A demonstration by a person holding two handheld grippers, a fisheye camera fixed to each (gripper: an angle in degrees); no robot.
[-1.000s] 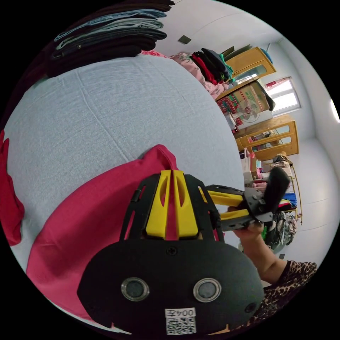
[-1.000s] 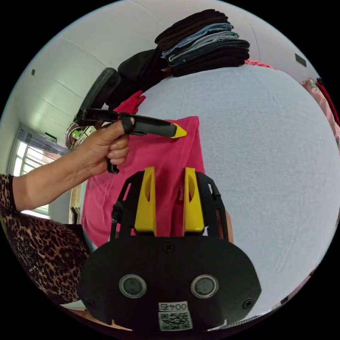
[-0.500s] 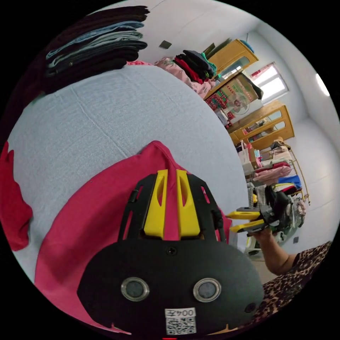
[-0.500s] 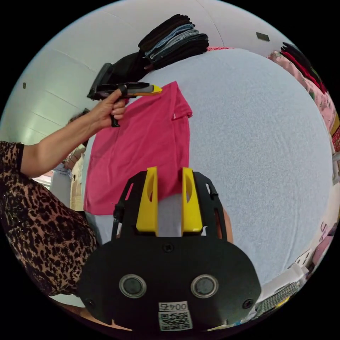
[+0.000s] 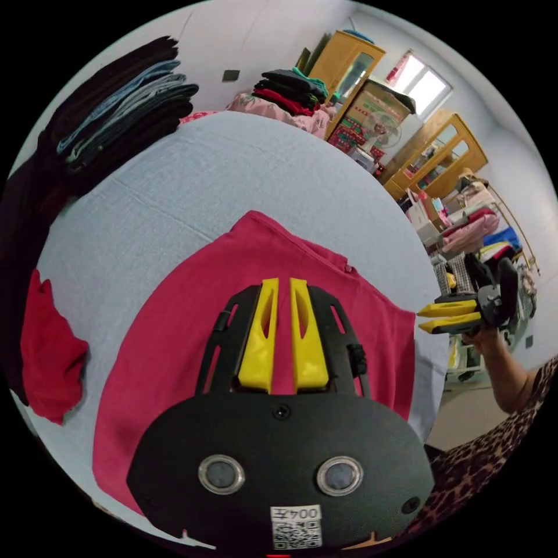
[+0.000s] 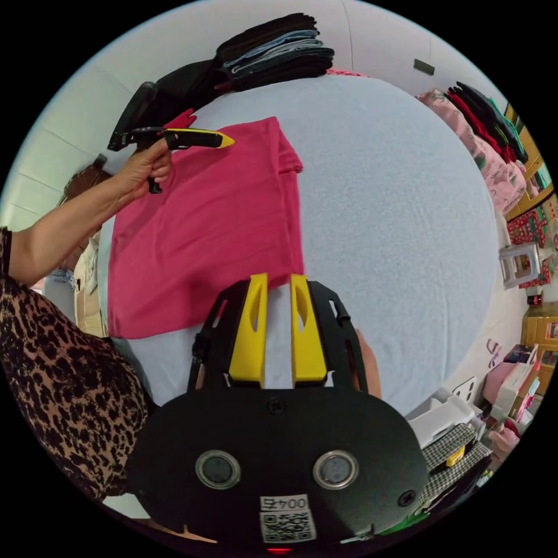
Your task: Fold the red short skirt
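Skirt (image 6: 209,226), red and flat, lies on the pale blue surface (image 6: 395,232). Left tool (image 5: 283,285) hangs above it, jaws narrowly parted, gripping nothing. Right tool (image 6: 273,285) hovers off its edge, jaws seemingly also nearly closed and empty.

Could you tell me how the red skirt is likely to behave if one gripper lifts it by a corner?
The red skirt would probably droop and unfold, since it lies thin and flat on the bed sheet. It looks light for its spread. Its soft knit surface suggests it will drag rather than slide when pushed.
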